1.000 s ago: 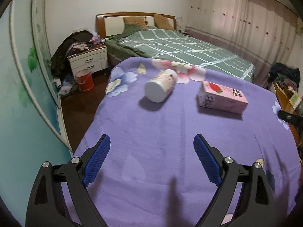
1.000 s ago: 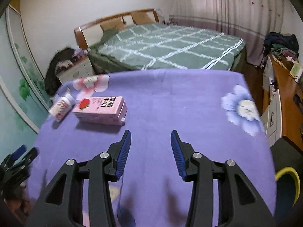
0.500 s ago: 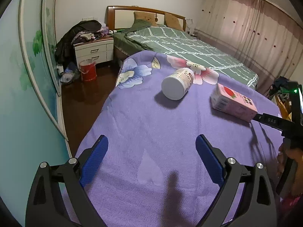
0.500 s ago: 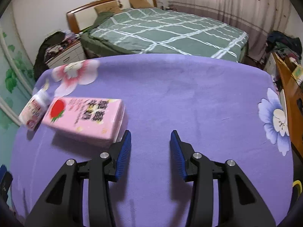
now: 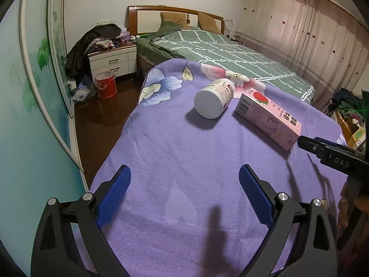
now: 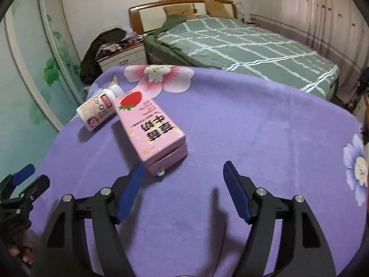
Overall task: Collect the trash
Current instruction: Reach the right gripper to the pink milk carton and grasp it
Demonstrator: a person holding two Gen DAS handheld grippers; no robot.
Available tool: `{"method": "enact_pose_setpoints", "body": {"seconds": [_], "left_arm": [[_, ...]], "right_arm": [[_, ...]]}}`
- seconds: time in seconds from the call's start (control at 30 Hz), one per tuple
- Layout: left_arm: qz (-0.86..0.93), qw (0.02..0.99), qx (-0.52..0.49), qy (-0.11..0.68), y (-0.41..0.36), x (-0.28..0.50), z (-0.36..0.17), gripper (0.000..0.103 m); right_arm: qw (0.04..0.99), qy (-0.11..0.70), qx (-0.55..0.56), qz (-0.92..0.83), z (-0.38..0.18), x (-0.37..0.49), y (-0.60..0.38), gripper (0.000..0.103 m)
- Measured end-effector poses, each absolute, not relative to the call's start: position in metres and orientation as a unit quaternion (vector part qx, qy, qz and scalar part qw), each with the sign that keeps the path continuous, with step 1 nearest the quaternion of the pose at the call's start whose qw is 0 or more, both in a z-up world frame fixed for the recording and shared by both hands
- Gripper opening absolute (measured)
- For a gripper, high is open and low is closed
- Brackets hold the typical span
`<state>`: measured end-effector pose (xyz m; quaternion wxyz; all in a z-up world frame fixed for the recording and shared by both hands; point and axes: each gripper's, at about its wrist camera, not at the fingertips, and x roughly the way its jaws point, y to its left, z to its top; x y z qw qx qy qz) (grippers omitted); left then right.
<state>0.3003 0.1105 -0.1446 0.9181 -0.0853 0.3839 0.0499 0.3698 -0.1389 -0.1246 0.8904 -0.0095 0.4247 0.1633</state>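
A pink strawberry milk carton (image 6: 150, 127) lies flat on the purple flowered cloth (image 6: 253, 127), its near end just ahead of my right gripper (image 6: 183, 167). The right jaws are opening and nothing is between them; the left fingertip (image 6: 136, 173) is close to the carton's corner. A white bottle (image 6: 98, 112) lies on its side just beyond the carton. In the left wrist view the bottle (image 5: 214, 101) and the carton (image 5: 268, 117) lie ahead, well past my left gripper (image 5: 184, 175), which is open and empty. The right gripper's tip (image 5: 306, 144) nears the carton's end.
The cloth-covered surface drops off at its left edge (image 5: 120, 138) to a dark floor with a red bucket (image 5: 106, 85) and a white nightstand (image 5: 113, 61). A green-quilted bed (image 6: 242, 43) stands behind. A desk with clutter (image 5: 352, 124) is at the right.
My right gripper has moved left toward the carton and its jaws have widened. The carton now lies just ahead of its fingers. The left gripper has opened slightly and stayed in place.
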Motion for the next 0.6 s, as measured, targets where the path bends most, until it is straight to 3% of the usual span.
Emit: {"method": "enact_pose_setpoints", "body": {"seconds": [0.17,0.33,0.6], "left_arm": [[0.049,0.919,-0.089,0.381,0.110,0.297,-0.143,0.093],[0.049,0.918,-0.087,0.383,0.109,0.297,-0.143,0.093],[0.045,0.919,-0.083,0.383,0.107,0.297,-0.143,0.093]], "right_arm": [[0.883,0.424,-0.042,0.194,-0.128,0.366,-0.117,0.069],[0.896,0.390,-0.092,0.189,-0.128,0.368,-0.097,0.084],[0.884,0.409,-0.080,0.214,-0.136,0.391,-0.091,0.082]]}}
